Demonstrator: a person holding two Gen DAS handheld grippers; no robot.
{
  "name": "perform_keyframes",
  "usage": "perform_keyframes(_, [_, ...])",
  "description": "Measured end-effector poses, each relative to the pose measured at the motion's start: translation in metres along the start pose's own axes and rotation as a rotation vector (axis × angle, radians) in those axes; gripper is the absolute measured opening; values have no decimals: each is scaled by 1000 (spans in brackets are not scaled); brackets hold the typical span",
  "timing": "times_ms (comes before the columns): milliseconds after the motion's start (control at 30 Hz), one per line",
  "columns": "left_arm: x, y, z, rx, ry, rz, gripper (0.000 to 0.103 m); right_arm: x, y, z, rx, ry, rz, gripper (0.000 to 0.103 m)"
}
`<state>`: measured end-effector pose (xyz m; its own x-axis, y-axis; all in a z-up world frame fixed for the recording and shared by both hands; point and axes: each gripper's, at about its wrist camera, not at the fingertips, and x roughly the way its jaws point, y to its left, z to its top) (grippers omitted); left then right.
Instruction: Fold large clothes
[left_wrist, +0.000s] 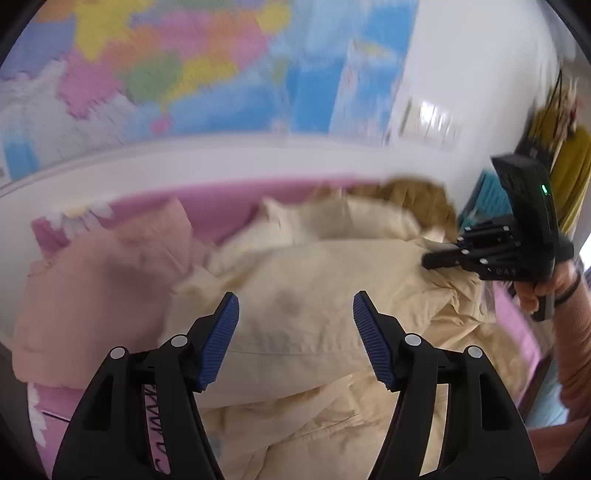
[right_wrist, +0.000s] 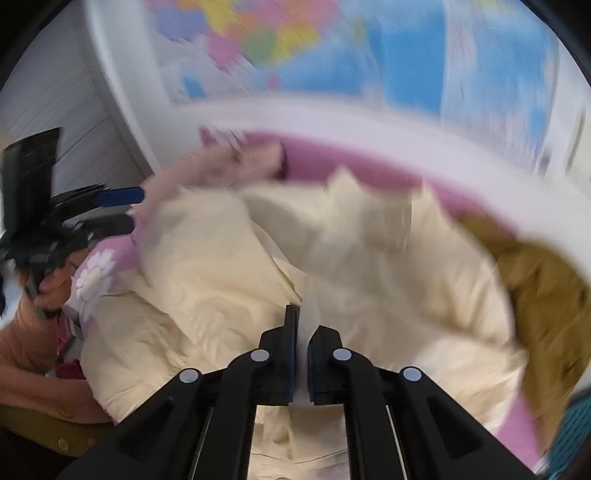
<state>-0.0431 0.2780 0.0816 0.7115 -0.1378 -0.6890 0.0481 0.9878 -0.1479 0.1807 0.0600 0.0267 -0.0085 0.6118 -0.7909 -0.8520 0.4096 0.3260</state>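
A big cream jacket is spread in a rumpled heap over most of a bed covered with a pink daisy-print sheet, right under both grippers. The left gripper is held above the middle of the jacket with its jaws clearly apart; nothing is caught between the blue pads, and only cloth is seen through the gap. The right gripper is pinched shut on a fold of the jacket, a thin strip of pale fabric being seen squeezed between the jaws. From the left wrist view that same gripper is seen at the jacket's right side, carried in a hand with a peach sleeve behind it. A peach-pink garment is lumped by the bed's left edge, just touching the jacket, and a mustard-brown garment is bunched at the far right corner against the wall. The far edge of the bed is shut in by a white wall with a colourful map hung on it, so open sheet is left only in a narrow strip along the far edge and at the near left corner. Both views are pretty smeared, so finer detail can't be made out.
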Motion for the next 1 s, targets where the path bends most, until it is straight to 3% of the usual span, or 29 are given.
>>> perform_keyframes(33, [16, -2, -5, 7, 41, 6, 64, 18, -10, -8, 39, 39, 9, 9])
perform_keyframes(100, [40, -3, -13, 8, 105, 8, 63, 29, -24, -19, 124, 43, -6, 35])
perform_keyframes(133, [50, -3, -17, 8, 131, 16, 63, 27, -28, -21, 160, 27, -8, 65])
perform_keyframes(167, [55, -2, -19, 10, 140, 28, 63, 19, -34, -27, 198, -17, 27, 74])
perform_keyframes(233, [62, 3, -22, -2, 150, 26, 63, -1, -39, -38, 227, -80, 91, 83])
perform_keyframes(333, [64, 9, -24, -24, 155, 9, 63, -30, -30, -63, 219, -151, 66, 92])
perform_keyframes(467, [71, 8, -23, -26, 168, 20, 64, -29, -26, -95, 220, -115, -2, 97])
perform_keyframes(533, [75, 5, -22, -21, 172, 20, 67, -22, -27, -104, 244, -92, 0, 91])
perform_keyframes(567, [77, 4, -22, -20, 175, 25, 67, -17, -28, -107, 253, -91, -3, 71])
perform_keyframes(600, [79, 3, -22, -18, 175, 26, 67, -12, -29, -107, 260, -88, 12, 58])
perform_keyframes(633, [80, 2, -22, -17, 176, 24, 68, -10, -31, -105, 273, -88, 33, 33])
perform_keyframes(733, [80, 2, -20, -25, 178, 21, 68, -20, -26, -92, 215, -137, -35, 8])
perform_keyframes(867, [75, 0, -15, -39, 147, 5, 68, -37, -27, -69, 170, -197, -116, 5])
perform_keyframes(1000, [74, -5, -15, -37, 131, 22, 68, -38, -34, -61, 175, -211, -133, 5])
